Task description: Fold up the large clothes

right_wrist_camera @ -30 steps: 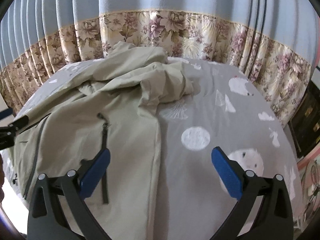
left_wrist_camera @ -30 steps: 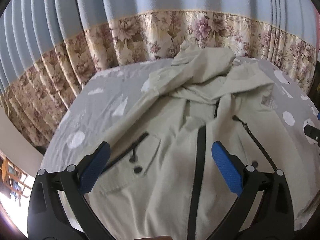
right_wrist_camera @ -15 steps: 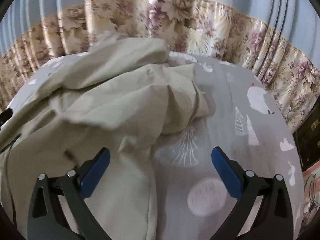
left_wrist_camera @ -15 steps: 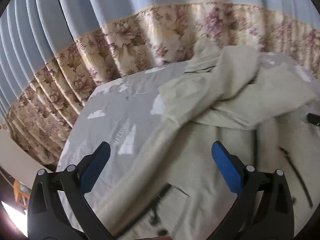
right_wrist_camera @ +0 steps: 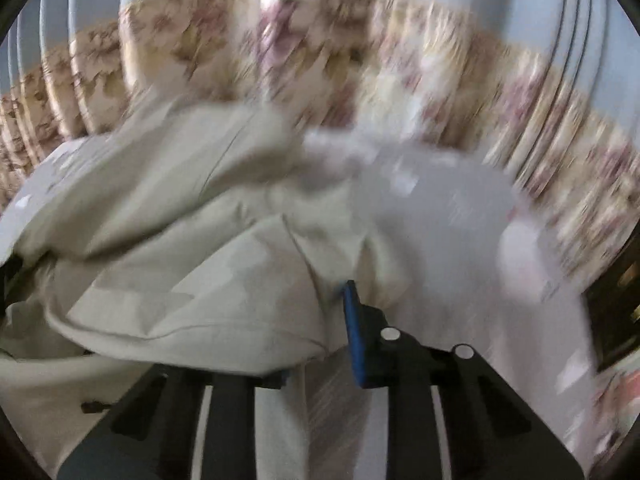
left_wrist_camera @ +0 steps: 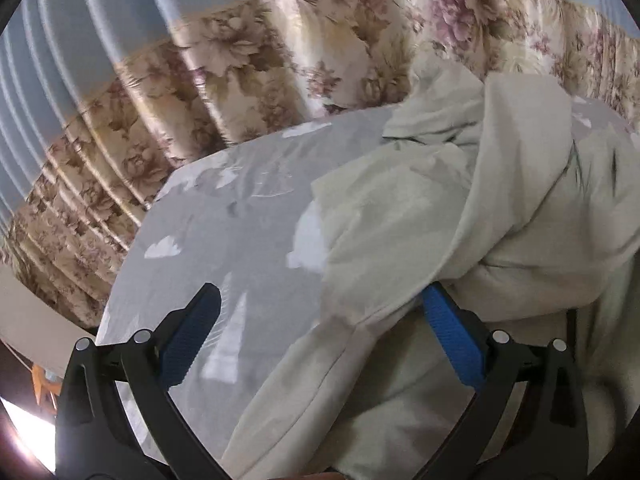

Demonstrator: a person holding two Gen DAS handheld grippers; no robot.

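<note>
- Left gripper (left_wrist_camera: 320, 320): jaws spread wide, a fold of the beige jacket (left_wrist_camera: 460, 220) lying between them, its edge over the right pad.
- Right gripper (right_wrist_camera: 320, 320): jaws pinched on a bunched jacket fold (right_wrist_camera: 200, 280); view blurred.
- Jacket heaped on the grey patterned bedsheet (left_wrist_camera: 240, 208).
- Beyond, the floral curtain (left_wrist_camera: 280, 64).

A bed (left_wrist_camera: 248, 216) in a grey sheet with white prints carried the load. A pale beige jacket (left_wrist_camera: 500, 208) lay rumpled on it, heaped at the far right in the left view, one part trailing toward the near edge. The left side lay bare.
</note>
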